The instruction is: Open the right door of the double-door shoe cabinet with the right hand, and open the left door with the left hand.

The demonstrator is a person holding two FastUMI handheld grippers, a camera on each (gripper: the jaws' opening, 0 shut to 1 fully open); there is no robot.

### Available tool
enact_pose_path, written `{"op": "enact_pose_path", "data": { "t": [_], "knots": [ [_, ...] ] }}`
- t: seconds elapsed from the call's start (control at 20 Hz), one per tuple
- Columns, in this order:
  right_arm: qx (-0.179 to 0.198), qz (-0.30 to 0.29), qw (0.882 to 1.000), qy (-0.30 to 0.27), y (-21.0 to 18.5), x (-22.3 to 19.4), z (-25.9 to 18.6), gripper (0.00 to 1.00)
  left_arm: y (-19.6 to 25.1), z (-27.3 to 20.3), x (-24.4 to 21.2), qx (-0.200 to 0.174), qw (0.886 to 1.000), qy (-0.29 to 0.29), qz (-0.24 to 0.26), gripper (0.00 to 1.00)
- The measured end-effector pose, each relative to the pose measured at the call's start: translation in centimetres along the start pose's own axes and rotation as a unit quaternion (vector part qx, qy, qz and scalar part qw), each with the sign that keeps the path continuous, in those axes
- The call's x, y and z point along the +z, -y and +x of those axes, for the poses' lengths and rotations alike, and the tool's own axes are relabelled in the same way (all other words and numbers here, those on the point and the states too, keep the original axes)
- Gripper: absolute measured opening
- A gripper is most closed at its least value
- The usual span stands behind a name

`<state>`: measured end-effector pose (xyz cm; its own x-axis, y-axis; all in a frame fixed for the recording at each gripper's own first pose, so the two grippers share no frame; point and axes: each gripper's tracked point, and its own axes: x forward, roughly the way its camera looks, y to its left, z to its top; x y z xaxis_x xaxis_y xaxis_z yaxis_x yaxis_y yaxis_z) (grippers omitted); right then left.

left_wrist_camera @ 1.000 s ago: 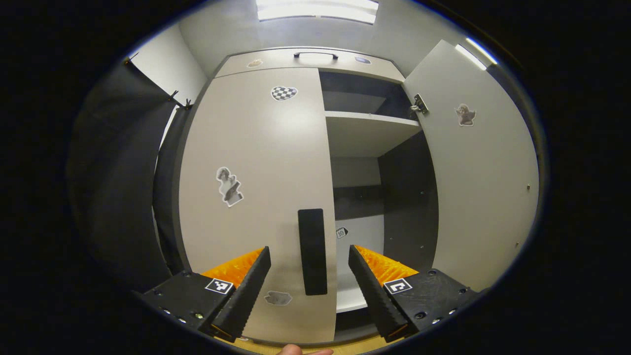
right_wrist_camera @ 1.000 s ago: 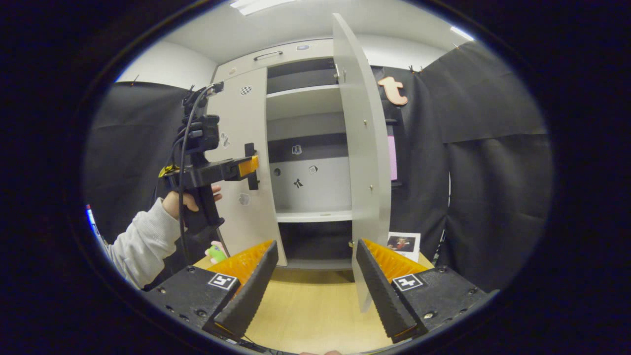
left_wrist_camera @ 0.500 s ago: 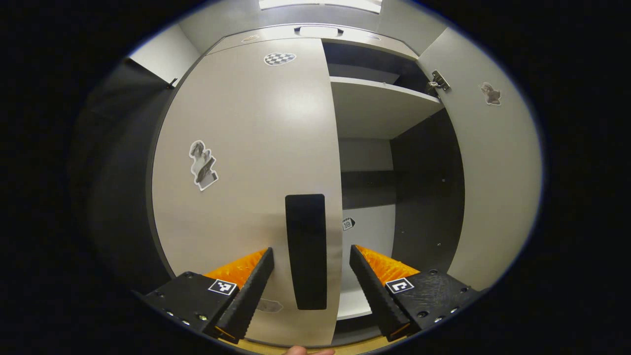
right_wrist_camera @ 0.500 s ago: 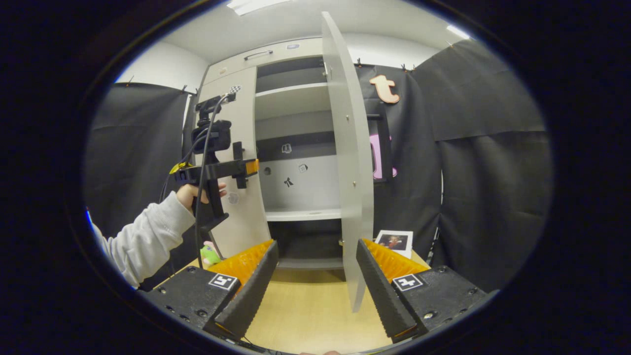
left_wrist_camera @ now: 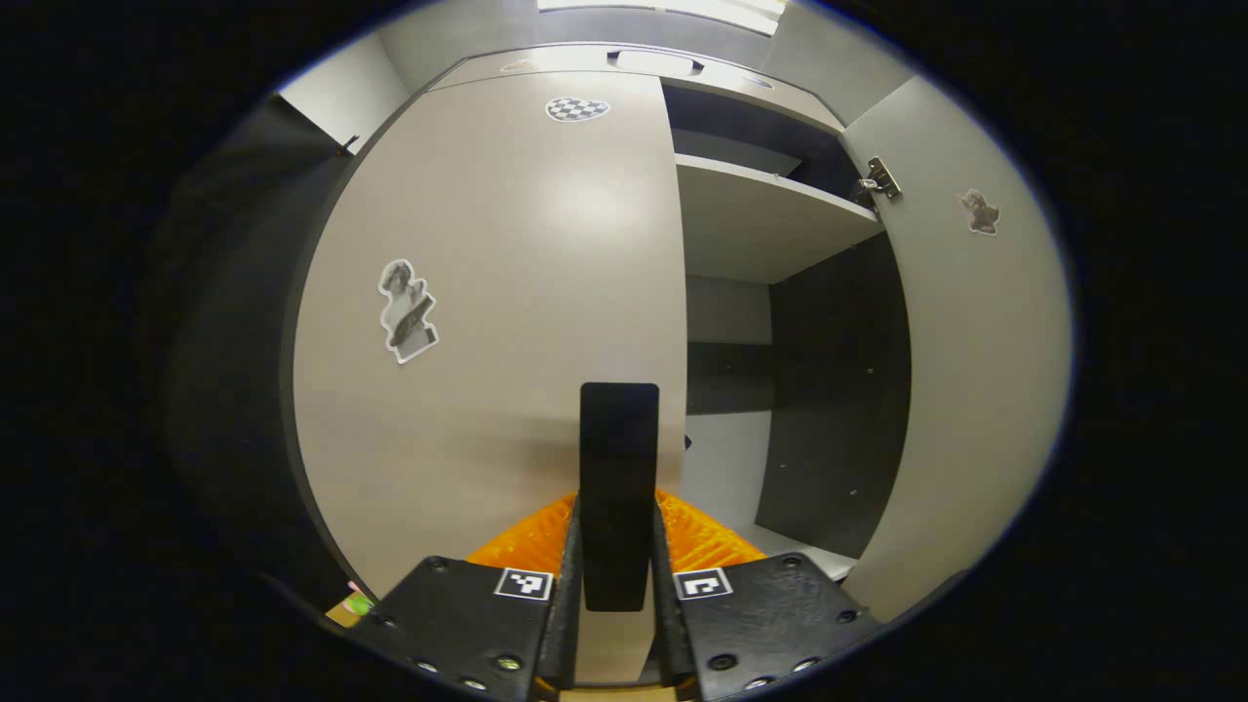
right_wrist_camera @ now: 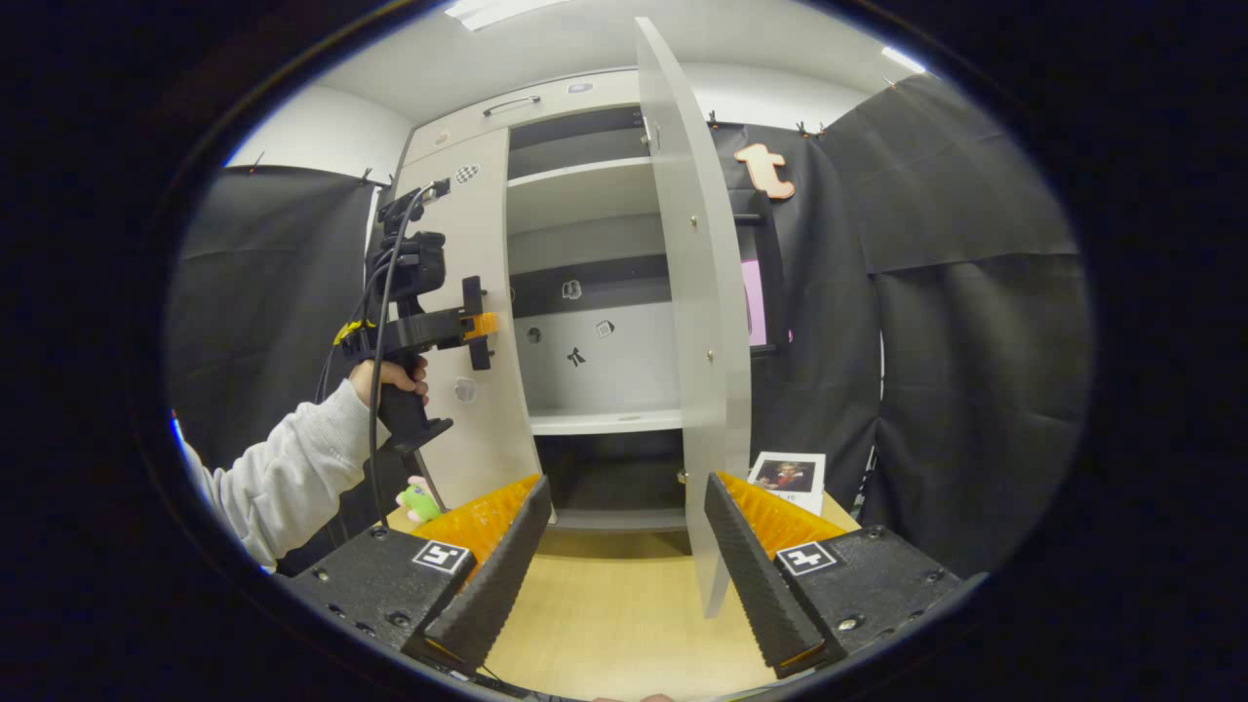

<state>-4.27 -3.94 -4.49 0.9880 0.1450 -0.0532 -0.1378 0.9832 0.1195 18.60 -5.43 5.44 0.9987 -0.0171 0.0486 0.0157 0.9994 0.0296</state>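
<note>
Black, flat and upright, the handle of the left door stood pinched between the fingers of the left gripper, which pressed on it from both sides; that grip looked chosen so a pull would swing the door out on its far-side hinges. The left door itself lay flush with the cabinet front, not yet opened. In the right gripper view the left gripper sat level at the handle, held by a hand in a pale sleeve. The right gripper hung spread and empty, well back from the cabinet, probably because its job was done: the right door stood swung wide, baring the shelves. A small green toy and a photo card rested on the wooden floor.
</note>
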Motion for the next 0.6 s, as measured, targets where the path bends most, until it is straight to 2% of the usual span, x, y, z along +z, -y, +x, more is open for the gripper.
{"op": "enact_pose_path", "data": {
  "t": [0.05,0.2,0.25,0.6],
  "knots": [
    [0.0,0.0,1.0,0.001,0.0,0.1,-0.1,0.99,-0.2,-0.4,0.0,0.002,1.0,-0.003,0.005,0.24],
    [-0.001,-0.001,1.0,0.003,0.0,0.0,0.0,0.99,-0.3,-0.4,-0.1,0.009,1.0,-0.007,0.001,0.2],
    [-0.002,-0.001,1.0,0.003,0.0,0.1,-0.1,0.99,-0.3,-0.3,-0.2,0.009,1.0,-0.009,0.0,0.14],
    [-0.004,-0.004,1.0,0.0,-0.3,-0.6,-0.5,0.99,-0.5,-3.8,0.2,-0.006,1.0,-0.022,0.003,0.12]
  ]
}}
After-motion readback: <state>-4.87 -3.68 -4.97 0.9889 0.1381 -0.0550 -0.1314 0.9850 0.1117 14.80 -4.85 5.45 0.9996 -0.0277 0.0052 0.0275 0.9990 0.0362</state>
